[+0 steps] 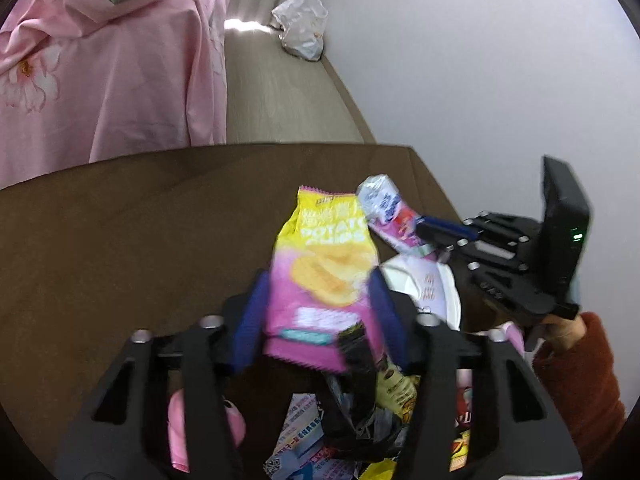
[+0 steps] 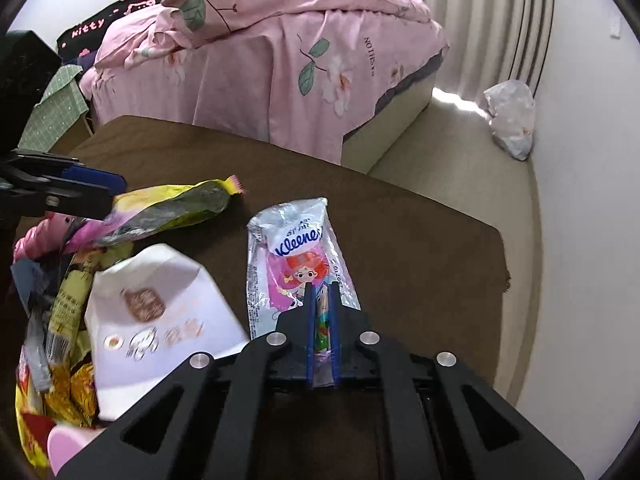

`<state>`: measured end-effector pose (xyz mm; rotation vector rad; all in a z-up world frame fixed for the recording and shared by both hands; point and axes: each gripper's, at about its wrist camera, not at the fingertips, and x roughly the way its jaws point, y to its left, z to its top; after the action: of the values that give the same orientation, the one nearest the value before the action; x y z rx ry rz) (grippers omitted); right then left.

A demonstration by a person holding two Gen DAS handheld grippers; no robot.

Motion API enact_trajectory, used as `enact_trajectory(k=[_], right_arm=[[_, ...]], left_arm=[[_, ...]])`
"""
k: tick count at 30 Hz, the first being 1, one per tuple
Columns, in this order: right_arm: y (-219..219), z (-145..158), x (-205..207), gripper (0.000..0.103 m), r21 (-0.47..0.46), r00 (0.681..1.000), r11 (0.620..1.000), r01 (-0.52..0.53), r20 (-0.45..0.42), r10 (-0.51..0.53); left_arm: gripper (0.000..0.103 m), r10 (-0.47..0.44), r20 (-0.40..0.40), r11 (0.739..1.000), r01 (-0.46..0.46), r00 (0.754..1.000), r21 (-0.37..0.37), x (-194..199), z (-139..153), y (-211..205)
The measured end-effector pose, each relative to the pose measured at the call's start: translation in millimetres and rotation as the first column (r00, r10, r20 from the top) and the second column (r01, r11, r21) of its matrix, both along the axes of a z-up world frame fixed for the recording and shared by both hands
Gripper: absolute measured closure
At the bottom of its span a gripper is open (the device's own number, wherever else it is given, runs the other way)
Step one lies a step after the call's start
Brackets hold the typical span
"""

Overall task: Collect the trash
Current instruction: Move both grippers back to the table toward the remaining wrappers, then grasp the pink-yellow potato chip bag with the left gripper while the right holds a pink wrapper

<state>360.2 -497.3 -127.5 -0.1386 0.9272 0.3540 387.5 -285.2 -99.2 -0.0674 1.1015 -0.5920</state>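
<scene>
My left gripper is open, its blue fingers either side of a yellow and pink potato chips bag that hangs over a pink bin full of wrappers. My right gripper is shut on a Kleenex tissue packet and holds it above the brown table. In the left wrist view the right gripper holds the packet just right of the chips bag. In the right wrist view the chips bag lies below the left gripper's finger.
A white paper bag lies on top of the trash in the bin. A bed with a pink floral sheet stands behind the table. A crumpled white plastic bag lies on the floor by the wall.
</scene>
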Motion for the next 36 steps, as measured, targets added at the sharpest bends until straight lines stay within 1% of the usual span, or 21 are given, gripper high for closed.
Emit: enact_trajectory(k=[2,3,4,6,13,17,20,21,23,24,25,27,28,31,32,34,36], right_arm=[[-3,8,-8,0.097,0.018,1.0,1.0,0.013,0.014,-0.013],[-3,13,-12,0.098,0.021,0.999,1.0,0.02,0.024,-0.02],[-5,17,-15,0.098,0.022,0.999,0.999,0.026,0.032,-0.027],[-7,26,-20,0.099,0.031,0.998,0.999,0.039,0.046,-0.041],[-15,54,-41,0.099,0.053,0.99,0.994,0.1,0.089,-0.105],[-24,82,-65,0.099,0.081,0.976,0.984,0.157,0.142,-0.168],[-24,108,-93,0.099,0.088,0.963,0.982,0.169,0.197,-0.183],[-24,115,-104,0.099,0.101,0.959,0.98,0.171,0.21,-0.189],[-21,125,-130,0.099,0.12,0.953,0.978,0.17,0.232,-0.194],[-19,127,-144,0.099,0.124,0.951,0.977,0.172,0.239,-0.198],[-17,128,-156,0.099,0.125,0.949,0.977,0.174,0.243,-0.2],[-11,124,-183,0.099,0.135,0.95,0.976,0.17,0.24,-0.199],[-10,121,-194,0.099,0.136,0.951,0.976,0.173,0.235,-0.202],[-6,108,-225,0.099,0.17,0.954,0.968,0.183,0.206,-0.216],[-5,103,-236,0.099,0.181,0.953,0.964,0.195,0.198,-0.23],[-3,93,-252,0.099,0.195,0.952,0.957,0.213,0.18,-0.249],[-1,82,-266,0.099,0.221,0.952,0.948,0.228,0.156,-0.265]], left_arm=[[0.077,-0.006,0.003,1.0,0.006,1.0,0.008,-6,-1,0],[0.09,-0.013,0.014,1.0,0.013,1.0,0.016,-10,-1,0],[0.096,-0.02,0.035,0.999,0.019,0.999,0.045,-16,0,0],[0.1,-0.034,0.063,0.996,0.029,0.997,0.081,-24,0,0],[0.101,-0.064,0.062,0.995,0.059,0.996,0.08,-53,3,18],[0.101,-0.078,0.079,0.996,0.074,0.994,0.055,-70,10,33],[0.101,-0.077,0.112,0.996,0.073,0.991,0.042,-85,13,38],[0.1,-0.072,0.126,0.997,0.068,0.989,0.031,-88,17,41],[0.092,-0.058,0.144,0.998,0.059,0.988,-0.007,-88,23,43],[0.078,-0.042,0.157,0.999,0.047,0.987,-0.027,-87,26,44],[0.066,-0.03,0.167,0.999,0.037,0.986,-0.04,-84,29,43],[0.061,-0.008,0.189,0.998,0.02,0.982,-0.06,-76,32,41],[0.059,-0.009,0.191,0.999,0.019,0.982,-0.049,-72,32,38],[0.058,-0.034,0.228,0.999,0.025,0.973,0.041,-50,27,20],[0.058,-0.057,0.242,0.996,0.038,0.969,0.082,-40,26,10],[0.057,-0.084,0.212,0.99,0.057,0.974,0.128,-27,16,1],[0.057,-0.107,0.135,0.981,0.083,0.985,0.175,-13,1,-9]])
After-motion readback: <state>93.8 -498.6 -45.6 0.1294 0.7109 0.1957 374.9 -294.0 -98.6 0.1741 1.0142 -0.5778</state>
